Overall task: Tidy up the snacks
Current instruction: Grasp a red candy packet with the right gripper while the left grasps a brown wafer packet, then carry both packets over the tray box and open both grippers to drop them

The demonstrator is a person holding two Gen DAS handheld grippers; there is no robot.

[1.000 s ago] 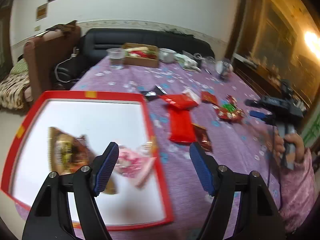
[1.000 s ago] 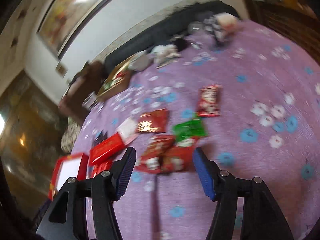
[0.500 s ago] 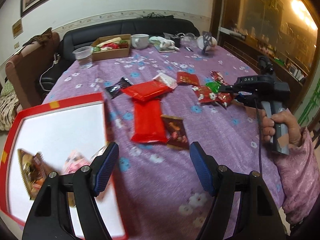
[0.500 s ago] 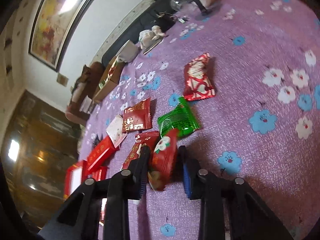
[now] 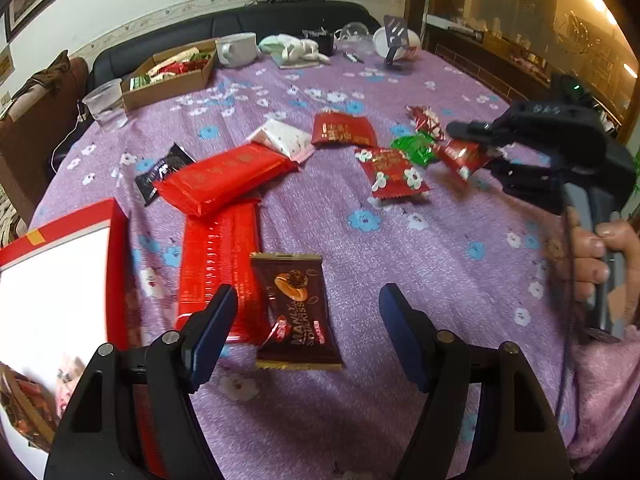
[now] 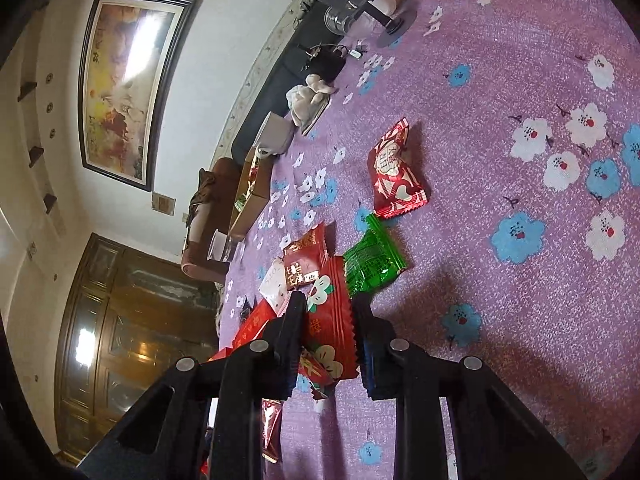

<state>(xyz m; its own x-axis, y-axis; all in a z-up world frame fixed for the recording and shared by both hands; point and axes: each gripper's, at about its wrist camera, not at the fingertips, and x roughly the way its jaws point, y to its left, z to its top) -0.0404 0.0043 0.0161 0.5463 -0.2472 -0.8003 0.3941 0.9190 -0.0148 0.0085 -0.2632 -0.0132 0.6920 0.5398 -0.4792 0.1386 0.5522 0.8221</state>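
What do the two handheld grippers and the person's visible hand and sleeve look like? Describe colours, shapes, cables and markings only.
The left gripper has black angular arms with round silver bolts and dark blue finger pads. The right gripper is built alike; seen from the left wrist view it is a black pistol-shaped body with faint lettering on top and a thin black cable hanging down. The right hand is bare, with a pink patterned sleeve.

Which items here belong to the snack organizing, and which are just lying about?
Job: red flower packet held in right gripper; brown packet before open left gripper; green packet; red tray.
Lying about: plastic cup; white mug.
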